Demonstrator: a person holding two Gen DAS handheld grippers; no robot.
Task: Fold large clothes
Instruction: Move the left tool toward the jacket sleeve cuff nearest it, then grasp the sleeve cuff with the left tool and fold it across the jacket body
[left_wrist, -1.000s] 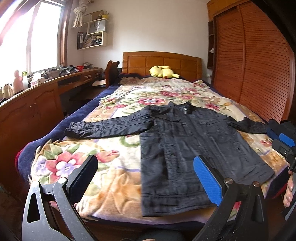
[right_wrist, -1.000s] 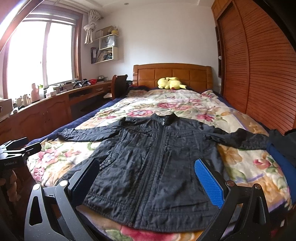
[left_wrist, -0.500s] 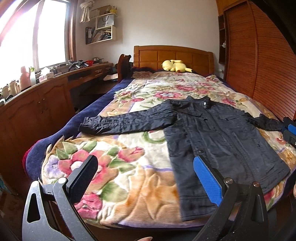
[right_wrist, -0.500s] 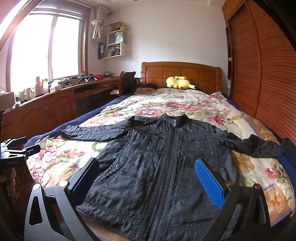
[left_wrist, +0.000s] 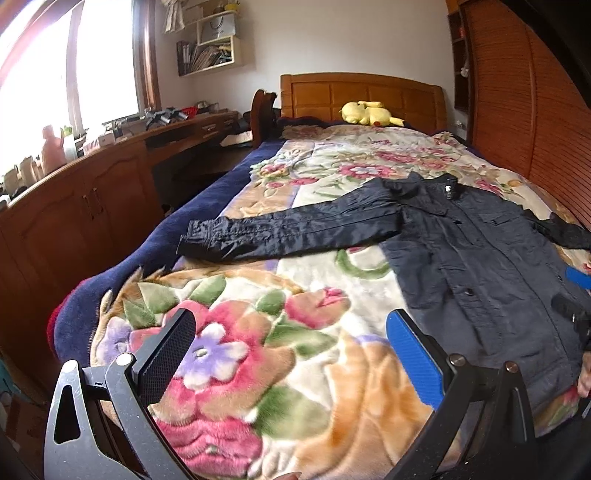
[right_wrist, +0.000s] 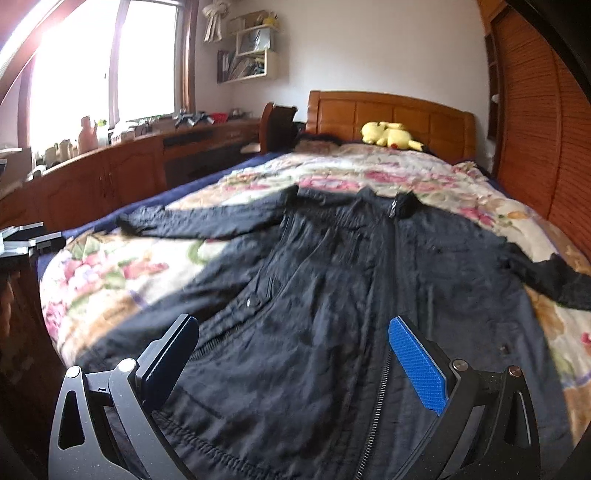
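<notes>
No text can be read anywhere. A small white tag (left_wrist: 448, 190) sits at the collar of the black jacket (left_wrist: 480, 258), perhaps printed, but it is too small to make out.

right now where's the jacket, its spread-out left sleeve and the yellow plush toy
jacket (right_wrist: 332, 295): right wrist view, on the chest panel beside the zip
left sleeve (left_wrist: 288, 232): left wrist view, mid-length of the sleeve lying across the blanket
yellow plush toy (left_wrist: 364, 112): left wrist view, on its body by the headboard
</notes>
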